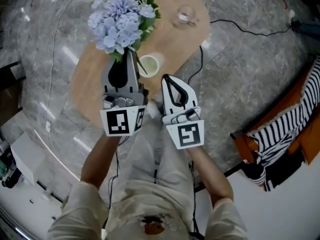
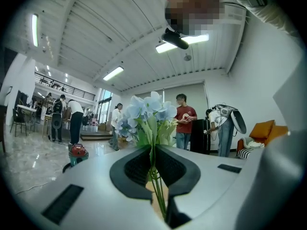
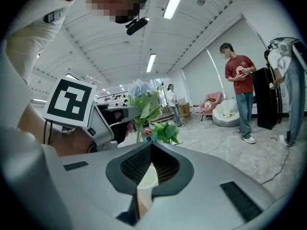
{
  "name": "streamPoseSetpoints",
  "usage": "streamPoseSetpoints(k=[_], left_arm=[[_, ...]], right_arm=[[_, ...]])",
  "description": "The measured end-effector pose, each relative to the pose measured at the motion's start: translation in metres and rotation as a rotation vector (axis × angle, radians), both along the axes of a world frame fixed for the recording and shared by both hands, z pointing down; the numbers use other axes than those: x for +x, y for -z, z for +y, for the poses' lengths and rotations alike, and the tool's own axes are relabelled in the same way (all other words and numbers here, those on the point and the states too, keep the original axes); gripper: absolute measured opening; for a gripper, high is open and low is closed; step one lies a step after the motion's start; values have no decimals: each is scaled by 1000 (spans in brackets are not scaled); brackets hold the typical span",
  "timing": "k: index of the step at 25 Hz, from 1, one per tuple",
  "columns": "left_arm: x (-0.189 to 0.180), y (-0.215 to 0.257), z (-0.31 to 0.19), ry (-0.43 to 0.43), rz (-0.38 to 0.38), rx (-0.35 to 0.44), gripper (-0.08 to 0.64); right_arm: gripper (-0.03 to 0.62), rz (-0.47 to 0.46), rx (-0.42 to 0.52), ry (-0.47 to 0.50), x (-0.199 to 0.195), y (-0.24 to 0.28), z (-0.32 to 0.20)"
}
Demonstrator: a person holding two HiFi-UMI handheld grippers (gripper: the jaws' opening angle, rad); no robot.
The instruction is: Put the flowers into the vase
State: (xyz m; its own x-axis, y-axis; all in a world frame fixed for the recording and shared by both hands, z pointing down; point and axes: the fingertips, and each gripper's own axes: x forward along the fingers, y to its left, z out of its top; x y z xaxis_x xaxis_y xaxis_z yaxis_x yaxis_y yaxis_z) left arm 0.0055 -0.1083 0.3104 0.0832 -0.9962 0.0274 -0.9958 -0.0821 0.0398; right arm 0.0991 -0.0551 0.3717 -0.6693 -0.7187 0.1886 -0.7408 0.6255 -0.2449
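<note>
A bunch of pale blue flowers (image 1: 119, 20) with green leaves stands over the oval wooden table (image 1: 95, 79). My left gripper (image 1: 130, 53) is shut on its green stems; in the left gripper view the stems (image 2: 156, 186) run between the closed jaws and the blooms (image 2: 149, 108) rise beyond them. The white vase (image 1: 149, 64) stands on the table just right of the stems, its mouth empty. My right gripper (image 1: 165, 77) hovers near the vase, shut with nothing in it. In the right gripper view the vase (image 3: 147, 180) shows below the closed jaws, with the flowers (image 3: 143, 99) to its left.
A clear glass (image 1: 186, 16) stands at the table's far end. A black cable (image 1: 245, 30) runs over the marble floor. An orange chair with a striped cushion (image 1: 290, 126) is at the right. Several people (image 2: 185, 121) stand in the room beyond.
</note>
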Motion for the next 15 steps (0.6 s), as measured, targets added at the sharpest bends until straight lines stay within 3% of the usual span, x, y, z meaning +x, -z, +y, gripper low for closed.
streamPoseSetpoints(k=[15], left_arm=[[-7, -25, 2, 17, -10, -36, 21]], right_arm=[[5, 91, -42, 64, -13, -43, 8]])
